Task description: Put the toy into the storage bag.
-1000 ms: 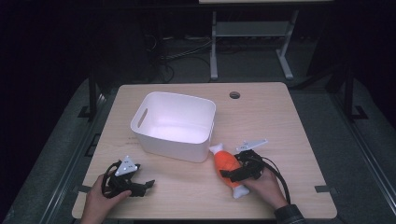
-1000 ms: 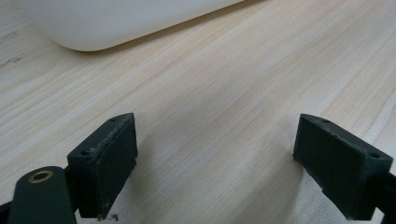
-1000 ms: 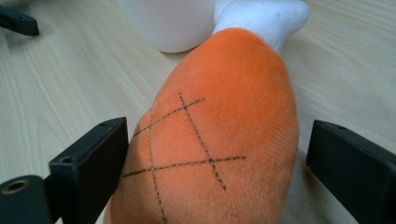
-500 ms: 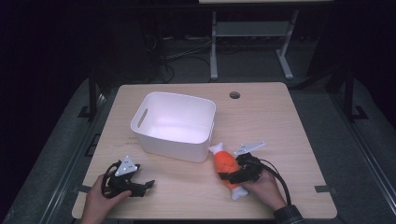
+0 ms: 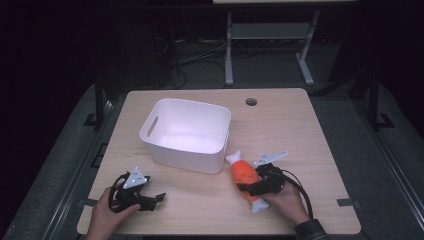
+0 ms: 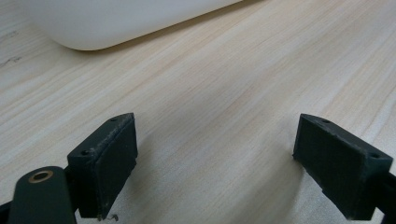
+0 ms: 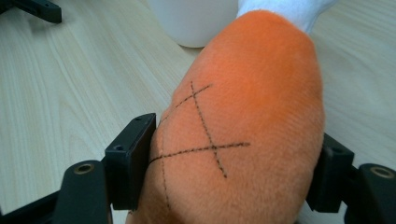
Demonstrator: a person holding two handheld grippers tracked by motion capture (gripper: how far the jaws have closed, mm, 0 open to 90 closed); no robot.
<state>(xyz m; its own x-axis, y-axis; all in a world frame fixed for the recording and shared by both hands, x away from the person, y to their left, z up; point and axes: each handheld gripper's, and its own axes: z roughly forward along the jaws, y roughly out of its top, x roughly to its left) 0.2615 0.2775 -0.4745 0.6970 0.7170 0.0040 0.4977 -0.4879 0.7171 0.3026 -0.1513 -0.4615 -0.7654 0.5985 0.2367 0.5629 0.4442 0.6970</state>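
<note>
Plush toy (image 7: 243,121), soft and light, sits squeezed mid-body between right gripper (image 7: 224,163) jaws; left gripper (image 6: 215,168) gapes wide, empty.

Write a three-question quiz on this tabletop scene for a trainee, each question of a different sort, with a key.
1. True or false: the left gripper has its jaws closed on the white bin.
2. Multiple choice: what sits between the right gripper jaws? A) a white bin B) an orange plush toy C) a cable
3. Fill in: the plush toy lies on the ____, beside the bin, not inside it.

Key
1. False: in the left gripper view its jaws stand wide apart over bare table.
2. B: in the right gripper view both jaws press the toy's sides.
3. table
</note>
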